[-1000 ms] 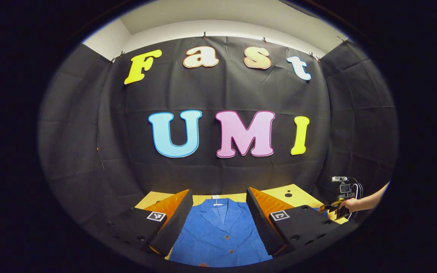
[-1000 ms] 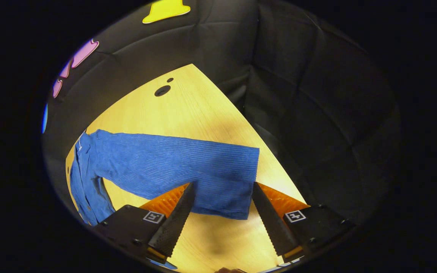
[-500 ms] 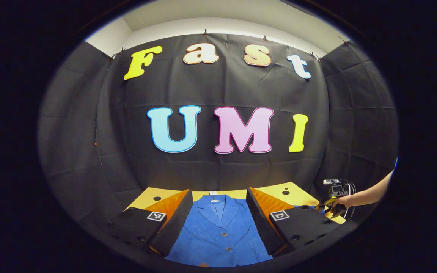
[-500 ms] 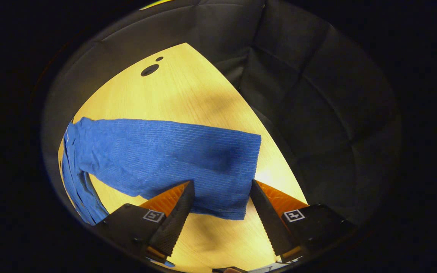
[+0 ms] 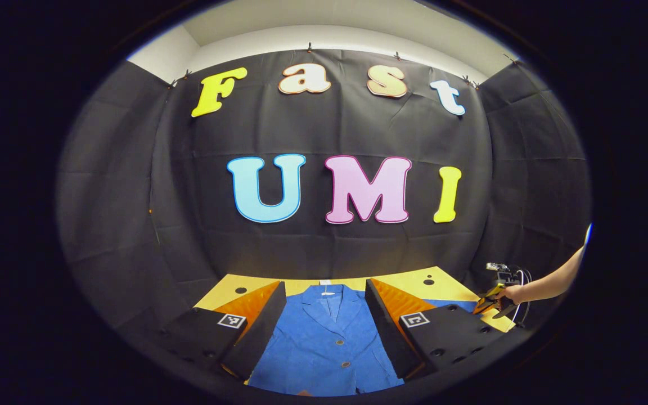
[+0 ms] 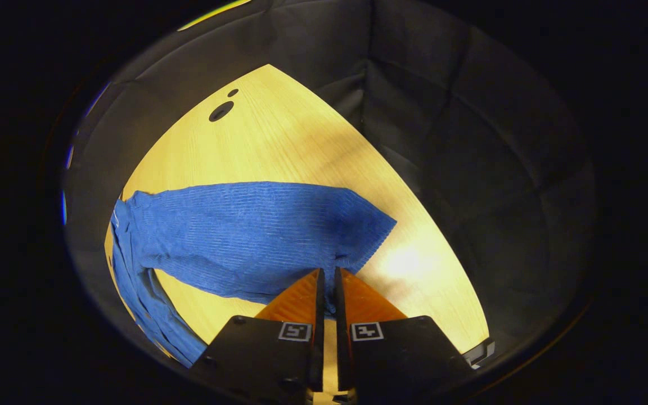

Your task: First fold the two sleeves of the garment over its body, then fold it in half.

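Observation:
A blue button-front jacket lies flat on the yellow wooden table, collar toward the back wall. My left gripper hovers open above its chest, fingers apart on either side. In the right gripper view one sleeve stretches across the table to the jacket body at the left. My right gripper is shut on the near edge of the sleeve's cuff, the cloth puckering at the tips. In the left gripper view the right gripper appears far right, held by a hand.
The table has two round holes near its far corner. Black cloth walls close in the table on the back and right. Bare wood lies beyond and right of the sleeve.
My right gripper has gone from wide open over the cuff to shut on its edge, bunching the cloth. The left gripper has barely moved.

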Motion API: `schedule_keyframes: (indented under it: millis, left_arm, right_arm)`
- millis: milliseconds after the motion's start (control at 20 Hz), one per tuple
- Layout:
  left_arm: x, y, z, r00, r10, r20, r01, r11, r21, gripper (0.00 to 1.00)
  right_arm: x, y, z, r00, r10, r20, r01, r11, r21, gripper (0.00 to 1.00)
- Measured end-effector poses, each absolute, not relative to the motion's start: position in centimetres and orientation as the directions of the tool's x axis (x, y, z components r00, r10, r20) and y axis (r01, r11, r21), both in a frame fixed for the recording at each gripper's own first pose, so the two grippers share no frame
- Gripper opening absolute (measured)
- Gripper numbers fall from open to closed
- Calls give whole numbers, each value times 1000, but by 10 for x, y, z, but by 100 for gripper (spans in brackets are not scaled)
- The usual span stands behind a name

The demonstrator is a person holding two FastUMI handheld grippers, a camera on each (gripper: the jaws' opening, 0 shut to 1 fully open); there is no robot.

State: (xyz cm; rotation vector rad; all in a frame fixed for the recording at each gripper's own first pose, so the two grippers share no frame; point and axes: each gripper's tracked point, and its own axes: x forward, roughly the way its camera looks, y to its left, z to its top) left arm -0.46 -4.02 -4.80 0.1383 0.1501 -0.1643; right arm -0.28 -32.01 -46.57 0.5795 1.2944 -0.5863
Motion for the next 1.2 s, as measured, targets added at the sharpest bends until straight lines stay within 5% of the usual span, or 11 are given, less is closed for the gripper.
schedule_keyframes:
  millis: [50, 450, 1200]
  left_arm:
    - [-5, -39, -47, 976, -148, -158, 168, 978, 122, 82]
    - [-16, -24, -44, 979, -144, -143, 157, 984, 88, 82]
    - [-54, 45, -31, 983, -182, -15, 182, 982, 54, 82]
  right_arm:
    - [-1, -318, -462, 189, -76, -979, 701, 708, 80, 2]
    - [18, -290, -419, 307, -36, -951, 678, 710, 192, 2]
    - [4, -202, -285, 507, -162, -847, 451, 887, 100, 2]
